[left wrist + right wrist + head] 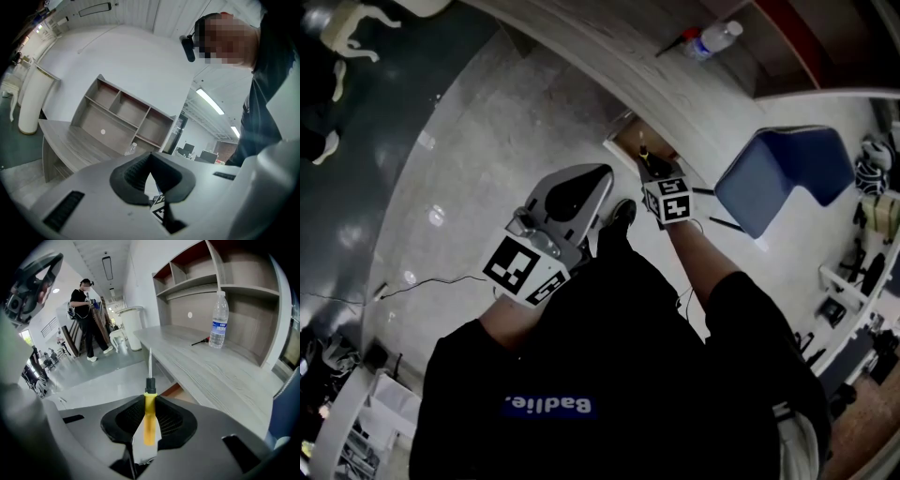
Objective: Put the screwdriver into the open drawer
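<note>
Screwdriver [149,405] pinched by the right gripper [149,426], near the open drawer [175,390]

At lower centre, the pads clamp the yellow handle and the shaft points up-frame towards the drawer under the wooden desk [211,373]. The left gripper [151,182] has its jaws pressed together on nothing.

A bottle [218,320] stands on the desk [206,376] below the shelves [197,282]; a chair [783,173] sits right of the drawer [630,139].
</note>
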Tool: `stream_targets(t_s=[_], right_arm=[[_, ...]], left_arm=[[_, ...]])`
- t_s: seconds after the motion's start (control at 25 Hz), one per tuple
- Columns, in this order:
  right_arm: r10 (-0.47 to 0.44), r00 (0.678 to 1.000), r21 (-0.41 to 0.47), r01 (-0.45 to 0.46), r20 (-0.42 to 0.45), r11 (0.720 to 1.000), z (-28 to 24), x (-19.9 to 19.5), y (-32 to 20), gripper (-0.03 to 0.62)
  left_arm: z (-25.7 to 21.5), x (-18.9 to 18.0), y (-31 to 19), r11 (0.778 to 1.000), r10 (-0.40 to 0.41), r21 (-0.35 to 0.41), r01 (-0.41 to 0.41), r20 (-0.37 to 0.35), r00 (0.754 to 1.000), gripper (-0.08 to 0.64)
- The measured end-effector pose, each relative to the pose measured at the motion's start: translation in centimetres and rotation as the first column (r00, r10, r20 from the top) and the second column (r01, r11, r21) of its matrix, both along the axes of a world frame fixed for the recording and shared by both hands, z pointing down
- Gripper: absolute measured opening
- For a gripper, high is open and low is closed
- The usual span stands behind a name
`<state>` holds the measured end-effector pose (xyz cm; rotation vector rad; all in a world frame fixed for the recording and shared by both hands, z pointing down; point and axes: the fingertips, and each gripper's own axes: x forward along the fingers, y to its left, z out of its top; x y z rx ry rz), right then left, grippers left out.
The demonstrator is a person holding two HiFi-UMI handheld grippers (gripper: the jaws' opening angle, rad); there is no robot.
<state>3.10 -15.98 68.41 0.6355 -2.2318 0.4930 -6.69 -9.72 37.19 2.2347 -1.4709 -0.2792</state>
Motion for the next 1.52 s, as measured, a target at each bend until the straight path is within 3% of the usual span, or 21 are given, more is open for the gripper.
stream_targets(t_s=[0.72,1.52], right_arm=[[0.079,0.983,-0.079,-0.093,-0.163,0.993,8.8,1.0,-2.0,0.091],[0.076,0.940,-0.131,-0.126,-0.333,0.983,16.0,2.0,-3.5,0.091]], left_arm=[[3.2,-3.7,0.4,0.999,-0.026,-0.047,0.026,0.003,1.000,0.002],[6.0,-6.0,-0.3,0.995,-0.055,-0.086,0.055,-0.001,0.998,0.002]])
